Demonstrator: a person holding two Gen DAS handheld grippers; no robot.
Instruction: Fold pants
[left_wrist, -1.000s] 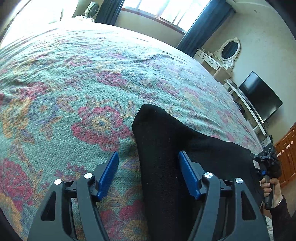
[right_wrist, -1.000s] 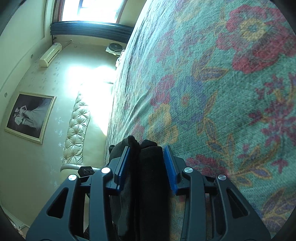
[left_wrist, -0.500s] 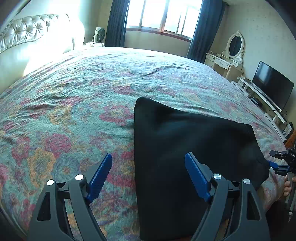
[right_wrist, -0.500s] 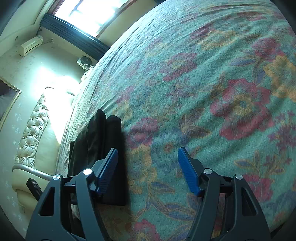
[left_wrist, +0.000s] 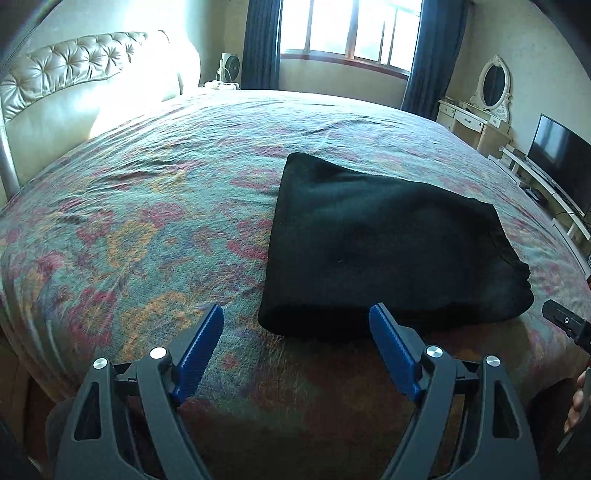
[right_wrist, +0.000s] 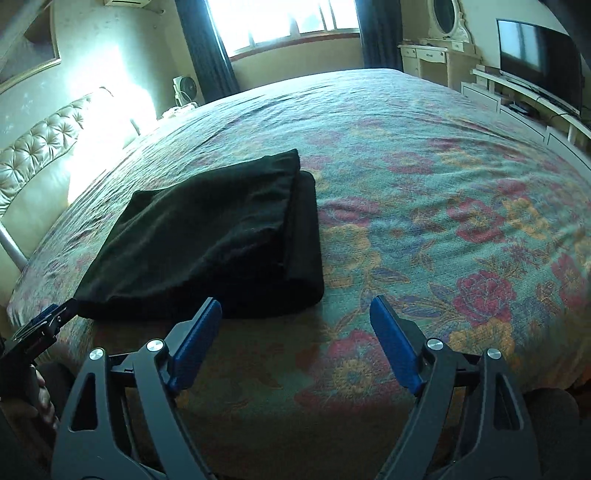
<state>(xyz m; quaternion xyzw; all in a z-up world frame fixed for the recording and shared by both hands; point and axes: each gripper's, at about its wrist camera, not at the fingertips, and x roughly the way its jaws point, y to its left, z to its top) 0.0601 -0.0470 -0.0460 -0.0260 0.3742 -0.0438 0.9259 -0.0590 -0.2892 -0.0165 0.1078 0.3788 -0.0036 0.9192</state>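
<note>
Both tongs are now standing wide and holding nothing: left tongs (left_wrist: 295, 332), right tongs (right_wrist: 295, 325), having released and backed off. Pants (left_wrist: 388, 251) are lying folded near the bed's (left_wrist: 129, 229) front edge; fold is looking finished.

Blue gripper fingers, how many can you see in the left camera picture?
2. One blue finger sits lower left over the floral bedspread; the other is lower right, near the folded black pants. They stand wide apart.
</note>
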